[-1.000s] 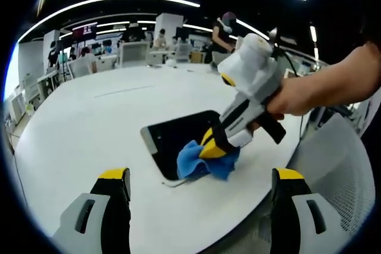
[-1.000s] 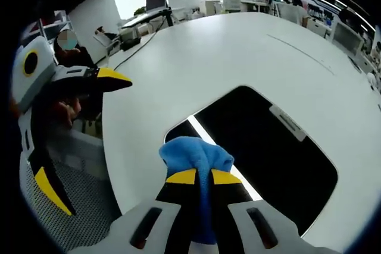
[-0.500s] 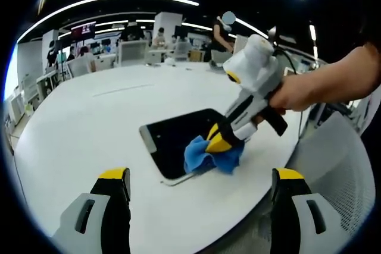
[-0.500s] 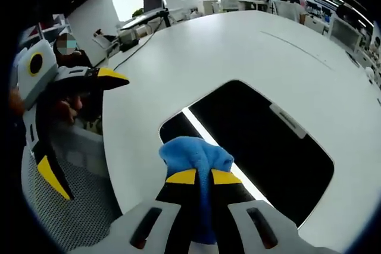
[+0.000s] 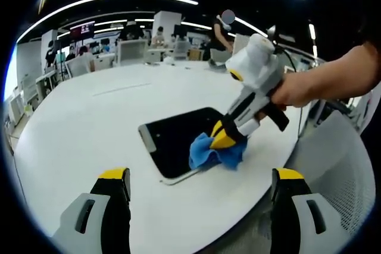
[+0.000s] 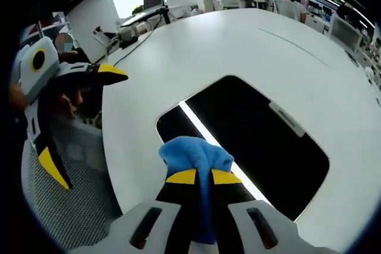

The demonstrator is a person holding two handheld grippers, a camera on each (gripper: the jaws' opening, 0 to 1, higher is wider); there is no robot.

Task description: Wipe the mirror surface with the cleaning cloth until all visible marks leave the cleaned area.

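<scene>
In the left gripper view, one dark, flat rectangular mirror with rounded corners (image 5: 172, 142) lies on one large round white table (image 5: 89, 123). One crumpled blue cleaning cloth (image 5: 213, 151) sits on the mirror's corner nearest the right gripper (image 5: 225, 138), partly over the mirror's edge and onto the table. That white, black and yellow-tipped tool reaches in from the side, held by a person's hand (image 5: 297, 90), with its jaws closed tightly on the top of the cloth. The left gripper (image 5: 201, 184) hangs above the table on the near side of the mirror, well apart from it; its two yellow-tipped jaws stand wide apart with nothing between them. Beyond the mirror, at the far side of the table, an office with desks and several people is visible, one of them standing.

In the right gripper view, the right gripper (image 6: 203, 176) looks down on the mirror (image 6: 250, 141), which here reflects one bright strip of light (image 6: 211, 147), a detail the other view lacks. Its two jaws are pressed together on the cloth (image 6: 195, 153), which bulges over the mirror's near edge. The left gripper (image 6: 110, 73) shows beside the table (image 6: 190, 52), off the mirror's end, above a white mesh chair (image 6: 71, 206). One small pale label (image 6: 287, 117) lies along the mirror's far long edge.
</scene>
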